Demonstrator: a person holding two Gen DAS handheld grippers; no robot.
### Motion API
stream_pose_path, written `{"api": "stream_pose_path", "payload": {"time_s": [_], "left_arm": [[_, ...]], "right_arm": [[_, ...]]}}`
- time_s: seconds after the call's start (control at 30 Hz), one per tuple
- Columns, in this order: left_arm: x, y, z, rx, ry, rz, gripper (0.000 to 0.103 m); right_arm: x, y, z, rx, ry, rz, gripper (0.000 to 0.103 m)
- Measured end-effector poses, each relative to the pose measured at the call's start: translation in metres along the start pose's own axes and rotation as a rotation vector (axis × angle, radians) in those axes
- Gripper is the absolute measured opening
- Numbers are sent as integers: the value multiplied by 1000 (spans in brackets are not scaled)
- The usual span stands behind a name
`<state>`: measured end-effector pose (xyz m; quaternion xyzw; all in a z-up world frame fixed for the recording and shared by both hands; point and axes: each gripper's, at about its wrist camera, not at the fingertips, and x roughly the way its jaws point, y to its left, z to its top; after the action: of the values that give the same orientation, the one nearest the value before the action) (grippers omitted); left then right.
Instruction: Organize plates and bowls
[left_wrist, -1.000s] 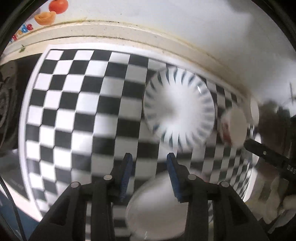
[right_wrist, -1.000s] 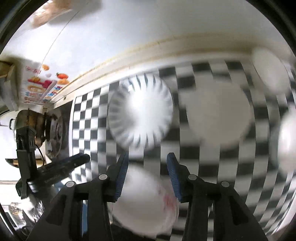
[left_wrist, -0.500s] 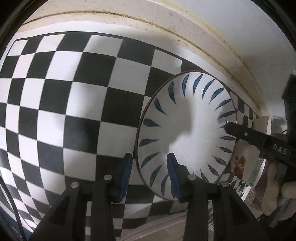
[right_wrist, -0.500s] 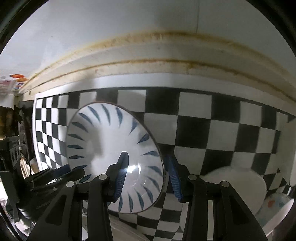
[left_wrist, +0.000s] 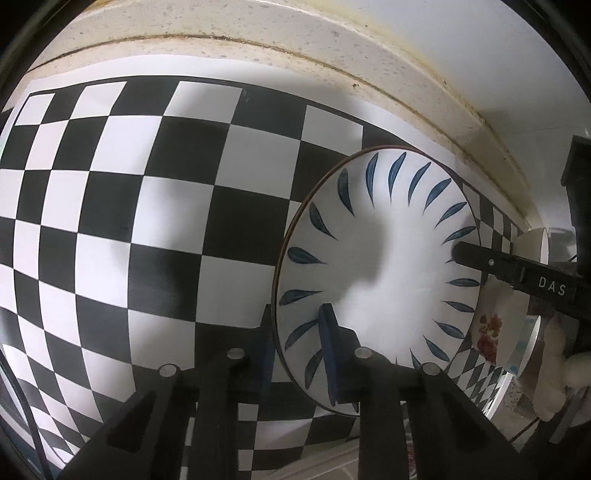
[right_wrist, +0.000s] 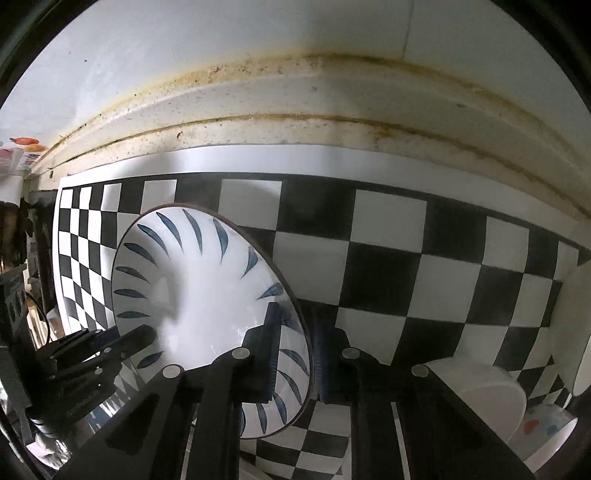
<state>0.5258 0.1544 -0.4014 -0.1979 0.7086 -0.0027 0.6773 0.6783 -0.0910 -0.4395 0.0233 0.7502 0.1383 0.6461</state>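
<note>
Left gripper (left_wrist: 299, 350): fingers straddled the plate's left rim, one pad under, one on its face; narrowly parted, seemingly clamped on it.
Plate (left_wrist: 376, 280): blue-leaf pattern, on the checkered mat (left_wrist: 147, 221), between both tools.
Right gripper (right_wrist: 295, 354): fingers bracketed the opposite rim (right_wrist: 291, 295); grip judged closed.

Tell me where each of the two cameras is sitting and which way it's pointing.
Left wrist: rides the left tool, facing along its fingers at the blue-leaf plate on the checkered mat; its fingers straddle the plate's left rim. The right tool and a gloved hand show.
Right wrist: rides the right tool, facing the plate's right rim and the wall; a white bowl shows.
Shared: the plate, mat, and each other's tool.
</note>
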Motion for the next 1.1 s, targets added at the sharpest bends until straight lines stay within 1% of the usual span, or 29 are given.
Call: {"api": "stream_pose_path", "payload": {"time_s": [0.07, 0.27, 0.47, 0.73, 0.77, 0.83, 1.1], "left_arm": [[-1, -2, 0, -4, -7, -1, 20], [-22, -6, -6, 18, -42, 8, 20], [-52, -13, -25, 54, -75, 6, 20], [-90, -25, -67, 111, -117, 13, 20], [-95, -23, -72, 116, -121, 12, 20], [-103, -21, -83, 129, -127, 11, 20], [-116, -29, -123, 179, -136, 9, 20]], "right_arm": [[-3, 1, -4, 5, -14, 8, 15], [-20, 5, -17, -2, -43, 33, 14], [-51, 5, -44, -4, -91, 78, 13], [-88, 14, -106, -22, -141, 101, 13], [-85, 18, -111, -20, -145, 104, 13], [-92, 18, -129, -16, -159, 114, 13], [-105, 21, -195, 13, -201, 144, 12]]}}
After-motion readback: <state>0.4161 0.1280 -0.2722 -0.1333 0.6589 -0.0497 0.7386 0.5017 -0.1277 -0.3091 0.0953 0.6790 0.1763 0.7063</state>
